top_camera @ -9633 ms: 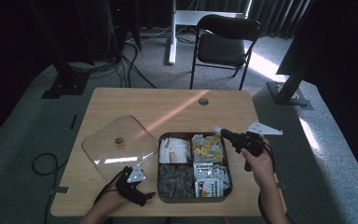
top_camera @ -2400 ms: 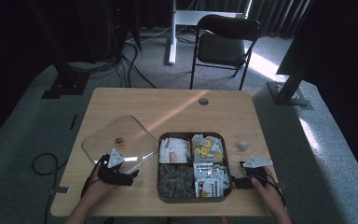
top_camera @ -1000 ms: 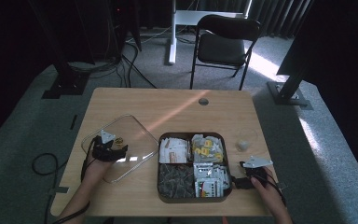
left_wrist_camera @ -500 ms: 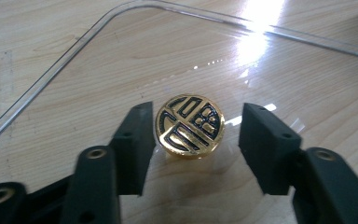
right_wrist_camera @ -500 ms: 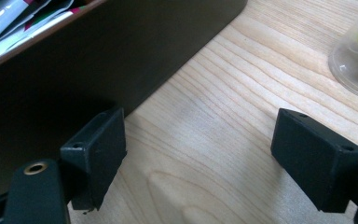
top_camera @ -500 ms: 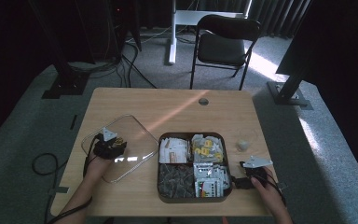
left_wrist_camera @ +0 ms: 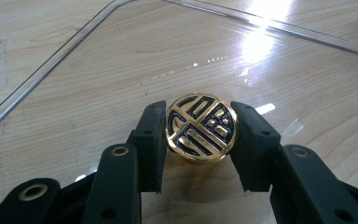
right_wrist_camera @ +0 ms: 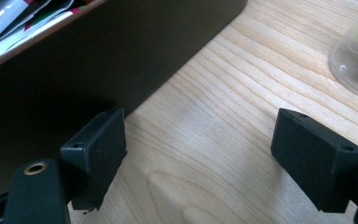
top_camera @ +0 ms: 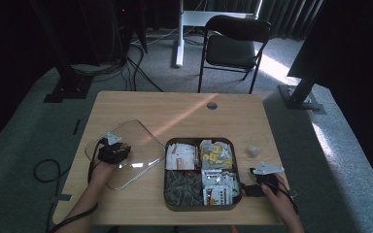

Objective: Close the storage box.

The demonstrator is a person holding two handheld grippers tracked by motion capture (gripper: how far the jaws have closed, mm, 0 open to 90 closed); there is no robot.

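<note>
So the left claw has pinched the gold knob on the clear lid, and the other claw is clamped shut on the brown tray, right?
Not quite. The left gripper does pinch the gold knob on the clear lid, but the right gripper stands open beside the brown tray, gripping nothing, as the right gripper view shows.

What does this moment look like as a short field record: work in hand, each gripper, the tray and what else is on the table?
work in hand: picking up the clear lid by its gold knob
left gripper: jaws have just been closing; pads now press both sides of the knob
lid: flat on the table, left of the tray
right gripper: open, nothing between the jaws, on the table beside the tray's dark wall
tray: four compartments holding packets
also on table: small clear cup right of the tray
</note>
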